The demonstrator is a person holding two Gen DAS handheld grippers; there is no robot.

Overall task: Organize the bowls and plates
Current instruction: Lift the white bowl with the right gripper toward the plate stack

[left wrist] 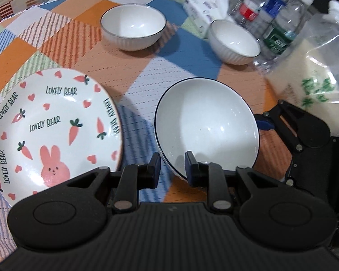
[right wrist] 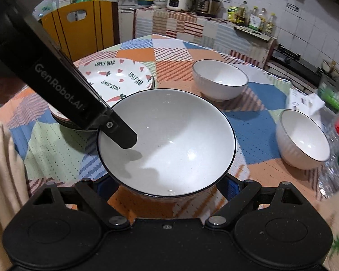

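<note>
Left wrist view: left hand-held gripper (left wrist: 171, 169) pinches the near rim of a big white bowl (left wrist: 206, 125) with a thin dark rim — one finger inside, one outside the wall, jaws narrow and clamped on it. The bowl is tilted toward the camera, glossy inside, plain white. Left of it a white plate (left wrist: 54, 131) printed with a pink rabbit, carrots, hearts and "LOVELY BEAR" text, sitting on the patchwork-cloth worktop (left wrist: 128, 67). Two smaller white ribbed bowls further back: one far centre (left wrist: 133, 26), one far right (left wrist: 234, 41), well apart from each other. Water bottles (left wrist: 280, 22) and a clear pouch with green print (left wrist: 316, 85) at the right edge; a tissue pack (left wrist: 201, 6) behind the right ribbed bowl. The right hand-held gripper (left wrist: 265, 122) is just beside the big bowl's right side.

Right wrist view: right hand-held gripper (right wrist: 168, 186) has its fingers spread wide on either side of the big bowl's (right wrist: 169, 144) base — fingertips mostly hidden under the bowl, contact cannot be told. The left tool's black finger (right wrist: 122, 136) reaches inside the bowl at its left rim. The rabbit plate (right wrist: 117, 76) lies behind left, on top of other plates. Ribbed bowls at centre back (right wrist: 220, 80) and right (right wrist: 304, 139). Kitchen counter with cookers (right wrist: 192, 1) in the background.
</note>
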